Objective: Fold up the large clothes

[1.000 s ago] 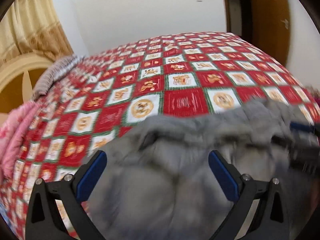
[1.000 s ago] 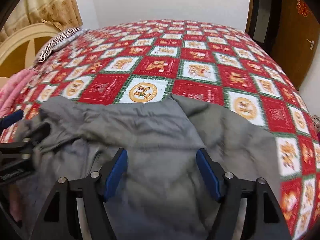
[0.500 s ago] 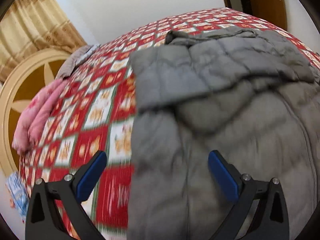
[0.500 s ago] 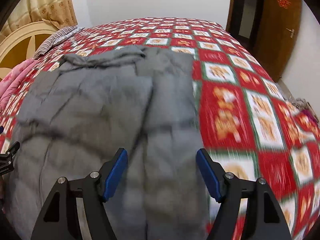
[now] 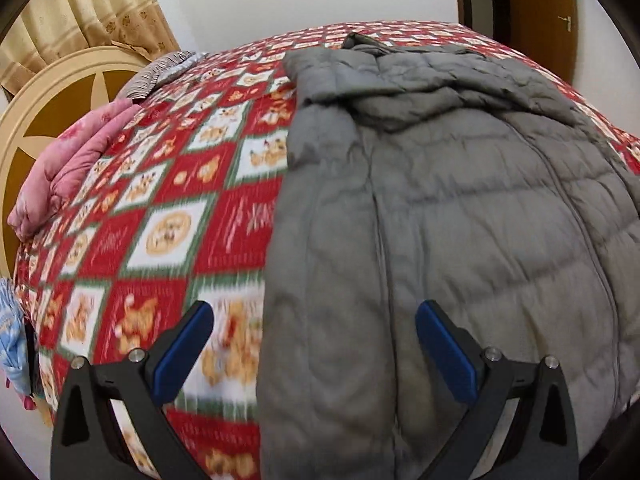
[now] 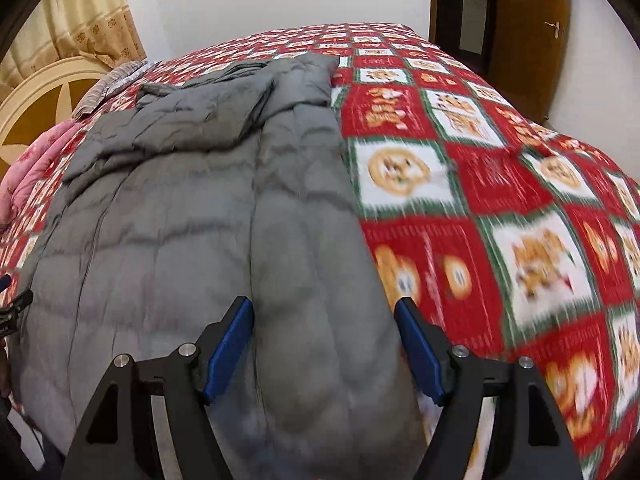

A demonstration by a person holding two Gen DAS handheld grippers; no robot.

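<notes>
We see a grey quilted puffer jacket [image 5: 460,200] spread lengthwise on a bed covered by a red, white and green patchwork blanket [image 5: 168,216], its hem at the near edge and its rumpled collar end far. Our left gripper [image 5: 314,350] has its blue-padded fingers [image 5: 182,350] spread wide over the jacket's left near edge, gripping nothing. Our right gripper [image 6: 324,348] is likewise wide open over the jacket's right near edge [image 6: 320,280], its fingers [image 6: 230,346] holding nothing. A pink padded quilt [image 5: 68,160] lies at the far left by the cream and brown round headboard [image 5: 48,112]. A brown wooden door [image 6: 528,32] stands far right.
</notes>
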